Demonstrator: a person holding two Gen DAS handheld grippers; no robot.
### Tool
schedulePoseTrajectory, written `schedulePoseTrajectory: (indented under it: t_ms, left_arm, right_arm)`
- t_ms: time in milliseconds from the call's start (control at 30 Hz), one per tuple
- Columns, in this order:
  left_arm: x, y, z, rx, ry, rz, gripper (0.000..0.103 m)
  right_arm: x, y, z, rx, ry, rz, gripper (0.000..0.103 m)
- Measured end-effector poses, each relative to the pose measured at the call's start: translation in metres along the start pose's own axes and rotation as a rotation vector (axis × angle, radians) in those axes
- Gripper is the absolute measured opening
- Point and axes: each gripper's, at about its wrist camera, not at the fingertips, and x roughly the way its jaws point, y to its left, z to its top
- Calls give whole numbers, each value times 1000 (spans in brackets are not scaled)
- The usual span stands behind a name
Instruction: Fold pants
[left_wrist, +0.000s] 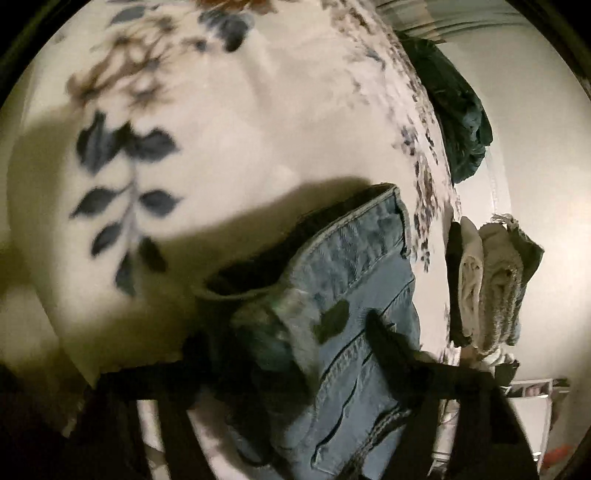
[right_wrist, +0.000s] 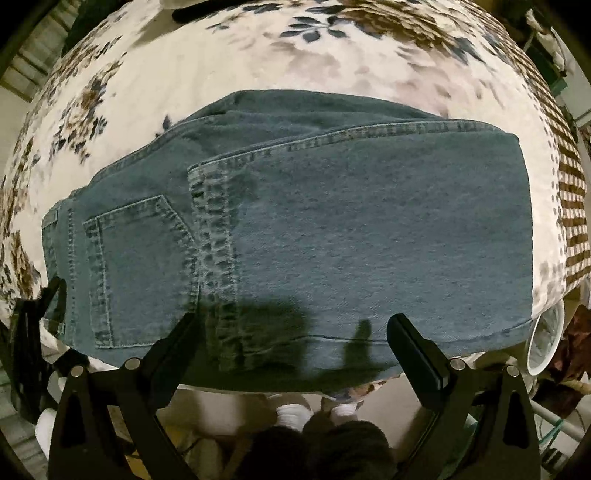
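Blue jeans lie folded on a floral bedspread, a back pocket showing at the left and the leg laid across it. My right gripper is open and empty above the jeans' near edge. In the left wrist view the waistband end of the jeans lies between the fingers of my left gripper. The view is blurred, and I cannot tell whether the fingers pinch the denim.
The bedspread fills the left wrist view. A dark green garment lies at the bed's far edge. A stack of folded towels stands beyond the bed. A white cup sits at the bed's right corner.
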Motion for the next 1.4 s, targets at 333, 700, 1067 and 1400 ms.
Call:
schedulePoseTrajectory:
  t_ms: [333,700,1067,1400]
  left_arm:
    - [-54,-90,-34,318,-142,-59,27]
    - [-71,-255,-174,724,-30,-264,25]
    - [40,-305,-344,986,305,-209,25]
    - [83,-300,-416,1155,412,-47,26]
  right_arm:
    - [-10,-65,-1,87,-56,23,102]
    - [-41,-216,-28,312,-137,35,102]
    - [-46,-351,-51,511,-203,-35,102]
    - [-44,-400,-48,572,-221,-55,102]
